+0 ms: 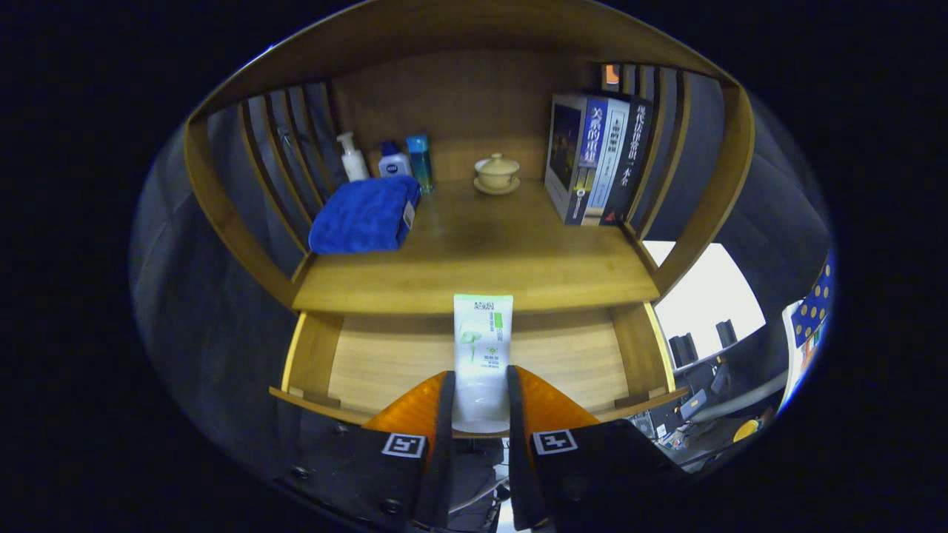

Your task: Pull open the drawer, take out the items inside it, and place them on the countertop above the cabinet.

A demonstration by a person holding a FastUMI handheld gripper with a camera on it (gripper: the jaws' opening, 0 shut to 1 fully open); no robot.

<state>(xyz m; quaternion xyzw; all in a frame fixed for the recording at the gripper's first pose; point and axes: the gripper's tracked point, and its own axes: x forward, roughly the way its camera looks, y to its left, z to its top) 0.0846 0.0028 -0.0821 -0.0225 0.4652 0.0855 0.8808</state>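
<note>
A white tube with green print (482,348) stands upright between my fingers, its lower end pinched by both of them. My gripper (480,403) is shut on it, held above the pulled-open wooden drawer (570,359), whose pale floor shows bare around the tube. The tube's top reaches up to the front edge of the wooden countertop (481,255), which lies just beyond and above the drawer.
On the countertop a folded blue towel (364,215) lies at the left, three small bottles (385,159) stand behind it, a lidded ceramic cup on a saucer (496,174) sits at the back middle, and several books (596,159) stand at the right. Slatted wooden sides enclose the shelf.
</note>
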